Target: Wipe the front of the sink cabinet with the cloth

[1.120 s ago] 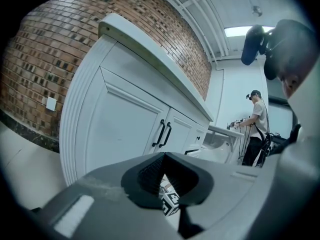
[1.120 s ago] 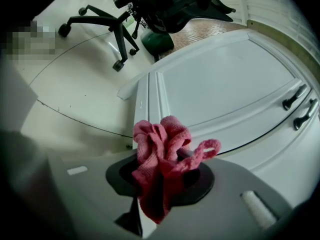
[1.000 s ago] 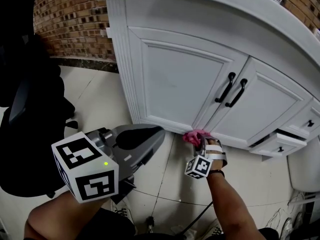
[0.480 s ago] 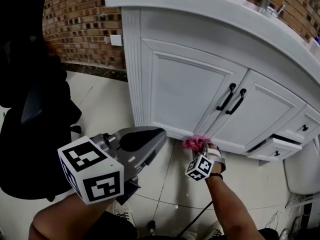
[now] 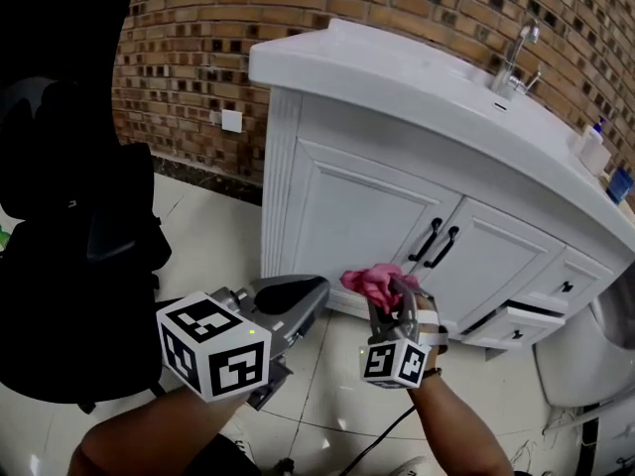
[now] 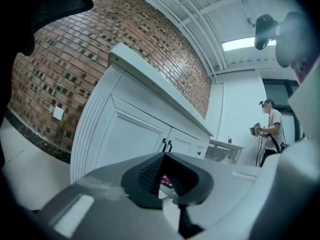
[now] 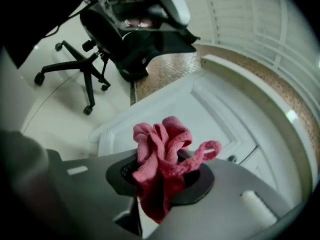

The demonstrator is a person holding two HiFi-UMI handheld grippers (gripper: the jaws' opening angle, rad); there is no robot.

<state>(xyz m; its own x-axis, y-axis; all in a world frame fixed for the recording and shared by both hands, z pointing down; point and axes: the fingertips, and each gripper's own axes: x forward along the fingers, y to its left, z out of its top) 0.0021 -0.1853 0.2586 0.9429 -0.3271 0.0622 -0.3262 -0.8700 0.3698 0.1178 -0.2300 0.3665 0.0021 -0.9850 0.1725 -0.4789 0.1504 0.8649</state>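
The right tool (image 5: 385,300) has lifted away from the foot of the white panelled sink cabinet (image 5: 367,211). Its jaws are clamped on the bunched pink cloth (image 5: 369,282), which now sits at about 8 o'clock of the black door handles and seems just clear of the left door's lower edge. That suggests a low pass is finished and the panels above are next, while the left tool (image 5: 296,297), at 9 o'clock of the cloth, has its jaws together on nothing.

Brick wall (image 5: 397,8): brown and dark bricks, backdrop.
Wall plate (image 5: 231,120): white, low on the brick wall.
Office chair (image 5: 79,256): black, on the floor before the brick wall, left.
Bottles (image 5: 593,147): near the brick wall, far right.
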